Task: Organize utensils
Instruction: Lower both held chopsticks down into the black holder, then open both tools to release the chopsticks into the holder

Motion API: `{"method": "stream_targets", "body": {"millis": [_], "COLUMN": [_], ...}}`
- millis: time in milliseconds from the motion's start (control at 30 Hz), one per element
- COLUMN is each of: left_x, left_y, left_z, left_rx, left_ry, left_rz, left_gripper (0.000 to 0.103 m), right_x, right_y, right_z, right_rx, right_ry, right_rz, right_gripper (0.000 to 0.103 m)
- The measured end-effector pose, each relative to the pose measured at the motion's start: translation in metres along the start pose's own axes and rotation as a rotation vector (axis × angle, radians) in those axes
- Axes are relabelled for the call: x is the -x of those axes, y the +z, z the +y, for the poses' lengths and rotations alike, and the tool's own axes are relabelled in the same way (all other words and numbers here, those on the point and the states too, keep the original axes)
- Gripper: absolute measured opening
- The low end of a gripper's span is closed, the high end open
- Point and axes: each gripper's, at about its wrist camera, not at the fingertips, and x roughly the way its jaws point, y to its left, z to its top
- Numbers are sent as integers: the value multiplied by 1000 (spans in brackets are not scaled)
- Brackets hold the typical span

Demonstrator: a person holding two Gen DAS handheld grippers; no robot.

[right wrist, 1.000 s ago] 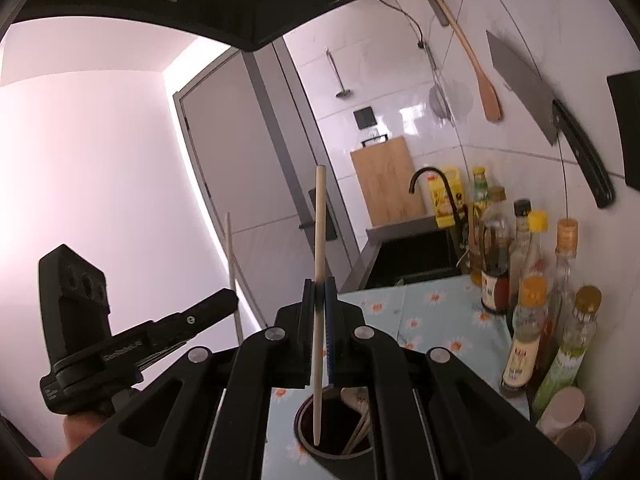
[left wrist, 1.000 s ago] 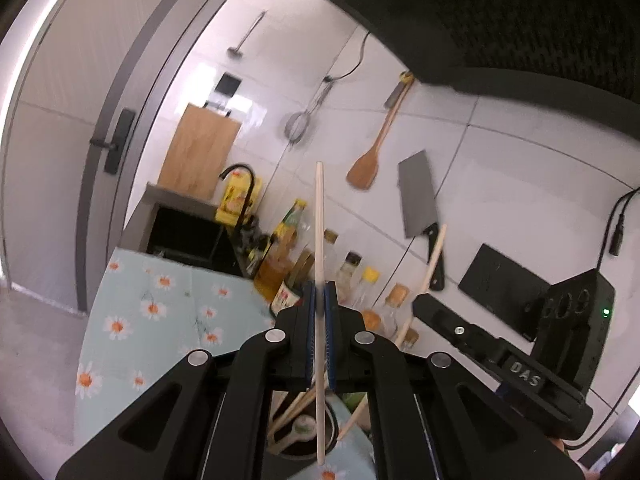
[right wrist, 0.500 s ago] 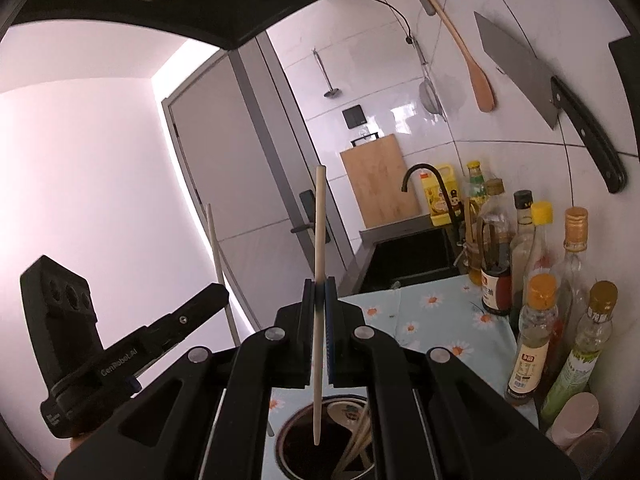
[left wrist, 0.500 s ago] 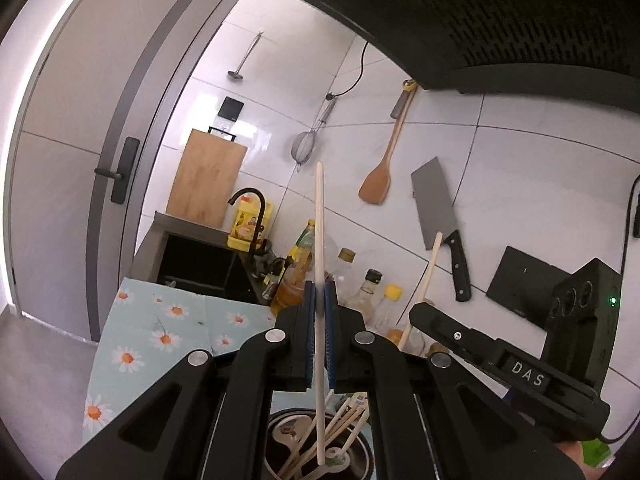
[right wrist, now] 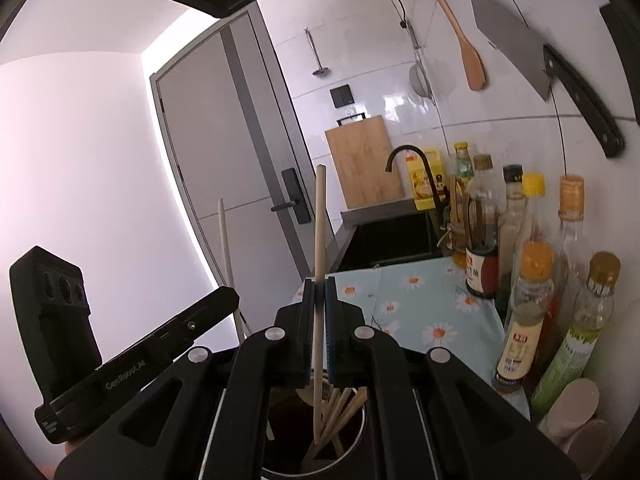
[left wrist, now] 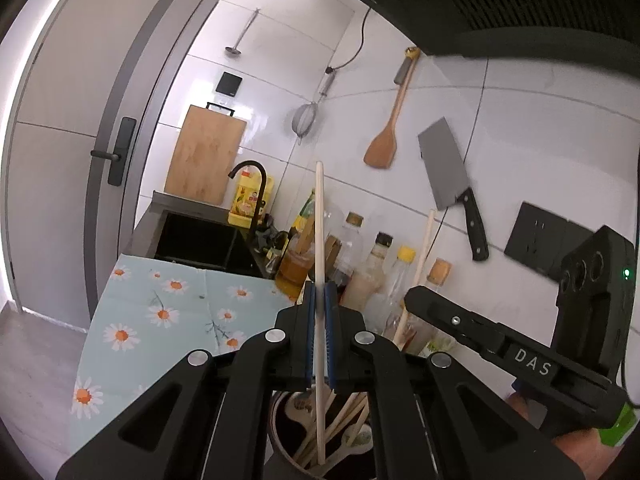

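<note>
Two chopsticks poised over the holder

Left gripper (left wrist: 319, 296) and right gripper (right wrist: 319, 294) each stay-free clamp a chopstick (left wrist: 320, 240) upright, tips dipping into the utensil holder (left wrist: 280, 436) below the jaws (already holding several); next, I judge, parting the jaws to drop them.

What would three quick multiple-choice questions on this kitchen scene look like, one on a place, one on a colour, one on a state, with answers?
1. Where does the cleaver hang?
A. On the tiled wall
B. In the sink
C. On the door

2. What colour are the cloth's daisy centres?
A. Blue
B. Orange
C. Green

3. How is the left gripper?
A. Open, empty
B. Shut on a chopstick
C. Shut on a spoon

Answers: 1 A, it hangs above the bottles; 2 B, orange dots amid white petals; 3 B, the pads pinch an upright stick above the holder.
</note>
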Motion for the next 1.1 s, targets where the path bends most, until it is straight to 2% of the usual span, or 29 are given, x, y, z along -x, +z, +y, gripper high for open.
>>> {"method": "stream_targets", "body": {"millis": [567,600,700,1100], "left_x": [6,6,9,33], "left_y": [-26,-28,-29,-30], "left_z": [-9,-8,-10,-15], "left_rx": [-30,-21,-32,-16], "left_ry": [4,1,8,11], "left_rz": [64,82,88,103], "left_gripper": [4,4,4,5], "right_x": [3,4,8,34], "right_y": [-25,-26,-27,-29], "right_z": [-1,-1,1,5], "right_rx": [-7,-9,-17,-34], "right_ry": [-16,-17,-12,-10], "right_rz": [59,61,59,49], "right_gripper": [6,7,22,22]}}
